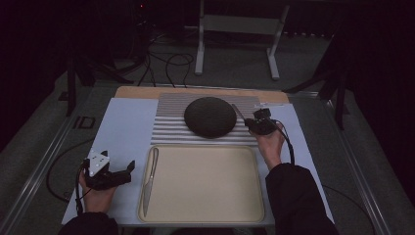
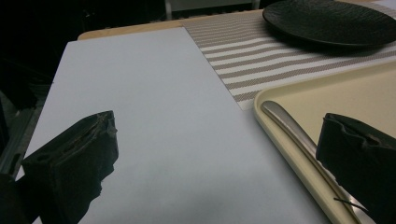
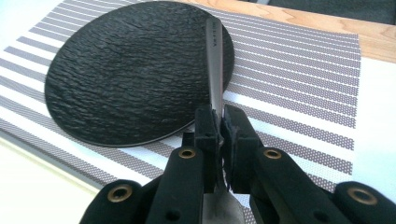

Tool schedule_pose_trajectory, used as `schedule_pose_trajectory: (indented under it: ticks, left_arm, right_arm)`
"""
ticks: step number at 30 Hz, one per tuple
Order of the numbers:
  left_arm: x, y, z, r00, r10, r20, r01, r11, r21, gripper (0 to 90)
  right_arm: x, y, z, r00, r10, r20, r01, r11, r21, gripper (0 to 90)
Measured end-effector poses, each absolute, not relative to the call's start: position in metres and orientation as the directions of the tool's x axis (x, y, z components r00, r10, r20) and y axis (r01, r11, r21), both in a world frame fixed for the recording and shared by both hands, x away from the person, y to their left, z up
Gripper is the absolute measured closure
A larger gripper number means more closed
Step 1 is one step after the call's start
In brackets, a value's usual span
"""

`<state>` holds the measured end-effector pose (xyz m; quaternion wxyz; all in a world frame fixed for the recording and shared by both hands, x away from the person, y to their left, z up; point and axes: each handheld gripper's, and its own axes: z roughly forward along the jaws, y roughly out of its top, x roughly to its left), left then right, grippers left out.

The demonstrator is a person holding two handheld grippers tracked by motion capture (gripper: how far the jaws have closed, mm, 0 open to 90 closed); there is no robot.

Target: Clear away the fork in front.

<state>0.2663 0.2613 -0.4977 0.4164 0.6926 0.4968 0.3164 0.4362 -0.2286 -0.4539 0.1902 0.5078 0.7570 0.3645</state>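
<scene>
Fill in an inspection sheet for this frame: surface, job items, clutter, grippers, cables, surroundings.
Surface: table with striped placemat.
Job's things: black plate on placemat; beige tray holding a knife at its left edge; metal utensil held above the plate's edge.
Clutter: nothing seen.
Grippers: right gripper shut on the utensil; left gripper open, beside the tray.
Cables: one trails from each gripper; more on the floor.
Surroundings: dark, metal stand legs.

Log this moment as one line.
right gripper: shut on utensil handle beside black plate | left gripper: open | knife: in tray
</scene>
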Motion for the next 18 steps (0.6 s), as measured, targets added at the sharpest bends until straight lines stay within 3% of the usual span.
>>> schedule_pose_trajectory:
  ticks: [18]
  left_arm:
    - [0.267,0.258,-0.499,0.322,0.947,0.019,0.435,-0.166,0.885,0.0]
  right_arm:
    - [0.411,-0.211,-0.445,-0.497,0.862,0.097,0.572,0.242,0.784,85.8]
